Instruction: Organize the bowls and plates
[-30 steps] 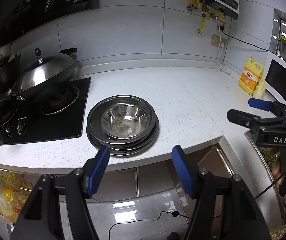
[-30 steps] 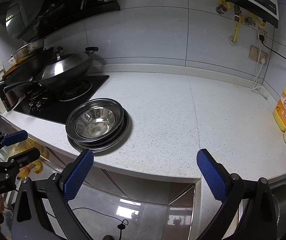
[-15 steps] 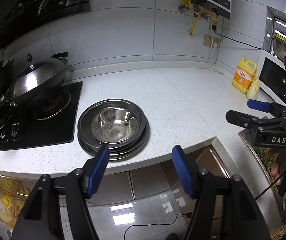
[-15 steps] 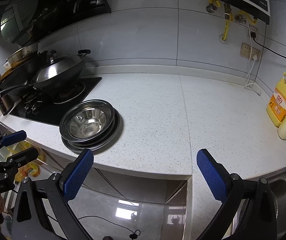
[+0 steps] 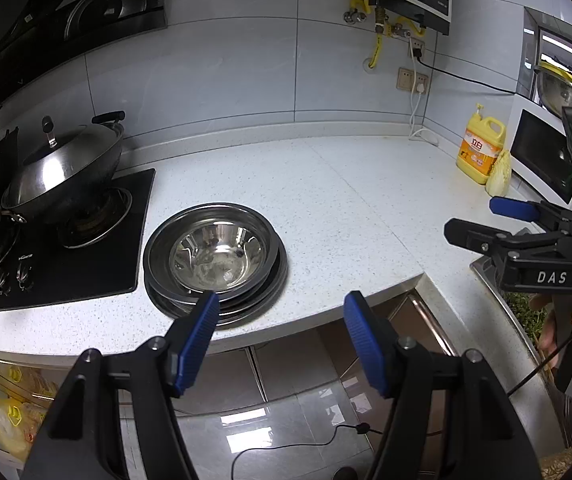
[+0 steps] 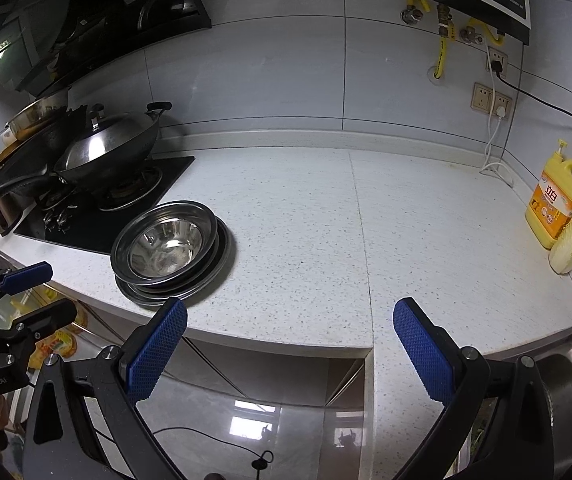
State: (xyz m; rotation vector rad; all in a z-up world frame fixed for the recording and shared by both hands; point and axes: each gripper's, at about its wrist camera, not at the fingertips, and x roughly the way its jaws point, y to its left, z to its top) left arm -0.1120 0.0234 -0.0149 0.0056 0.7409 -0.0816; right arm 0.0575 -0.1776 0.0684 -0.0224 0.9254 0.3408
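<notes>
Both hand-held grippers, left (image 5: 280, 312) and right (image 6: 289, 324), stand wide apart and empty. I see the bowl (image 5: 216, 254) nested atop the plates (image 5: 274, 288) near the counter (image 5: 345, 208) edge; I'd pinch its near rim and lift straight up.

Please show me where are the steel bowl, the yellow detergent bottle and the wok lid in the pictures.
steel bowl (image 5: 217, 255): left wrist view, inner bottom of the bowl.
yellow detergent bottle (image 6: 553, 204): right wrist view, front label.
wok lid (image 6: 104, 145): right wrist view, its shiny domed surface.
</notes>
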